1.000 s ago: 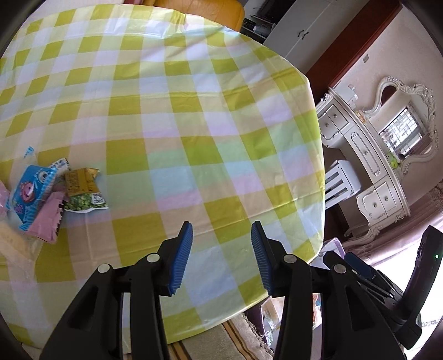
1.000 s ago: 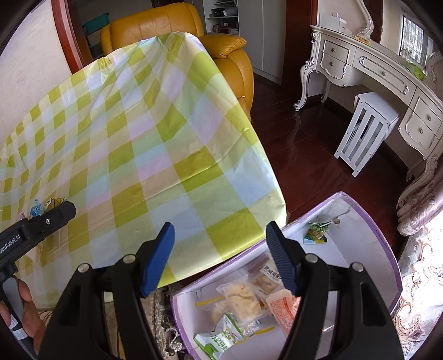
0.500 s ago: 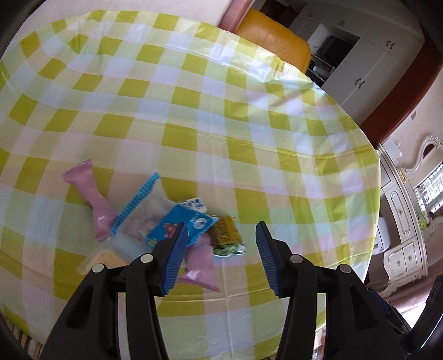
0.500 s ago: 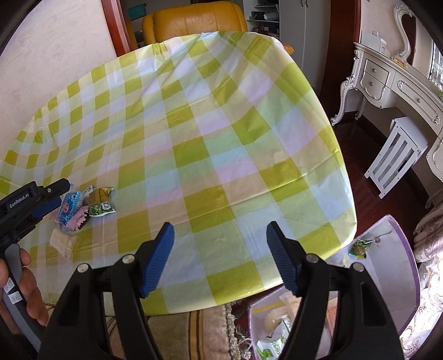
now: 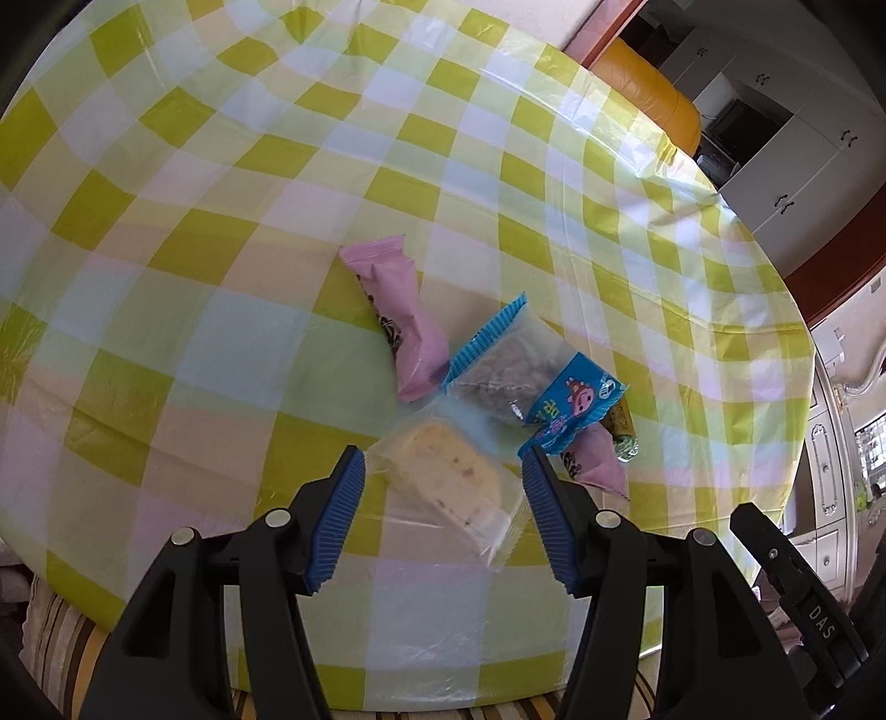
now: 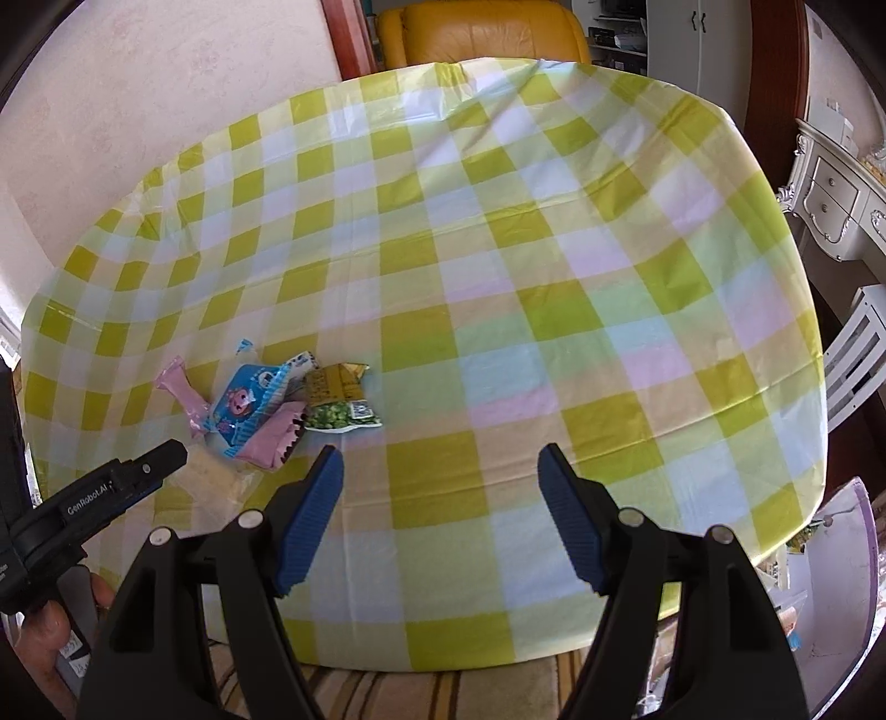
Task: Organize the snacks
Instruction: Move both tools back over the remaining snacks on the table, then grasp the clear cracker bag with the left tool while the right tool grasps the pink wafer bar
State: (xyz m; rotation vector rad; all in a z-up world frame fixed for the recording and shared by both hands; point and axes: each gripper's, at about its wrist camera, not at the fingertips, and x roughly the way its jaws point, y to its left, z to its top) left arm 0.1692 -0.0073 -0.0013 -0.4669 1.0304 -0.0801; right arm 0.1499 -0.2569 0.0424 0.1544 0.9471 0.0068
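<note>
Tablecloth (image 6: 498, 343), yellow-green checked, fills both frames; we note yellow armchair (image 6: 487, 27) at top; left gripper (image 5: 443, 515) and right gripper (image 6: 440, 515) both gape wide, holding nothing.

A: Left gripper (image 5: 443, 512)?
B: Black plastic arms, silver screws, ribbed blue pads (image 5: 336, 523); white "GenRobot.AI" lettering, lower left of the right wrist view.
A: Right gripper (image 6: 440, 518)?
B: Same build. Bare-skinned hand (image 6: 47, 637), lower left.
</note>
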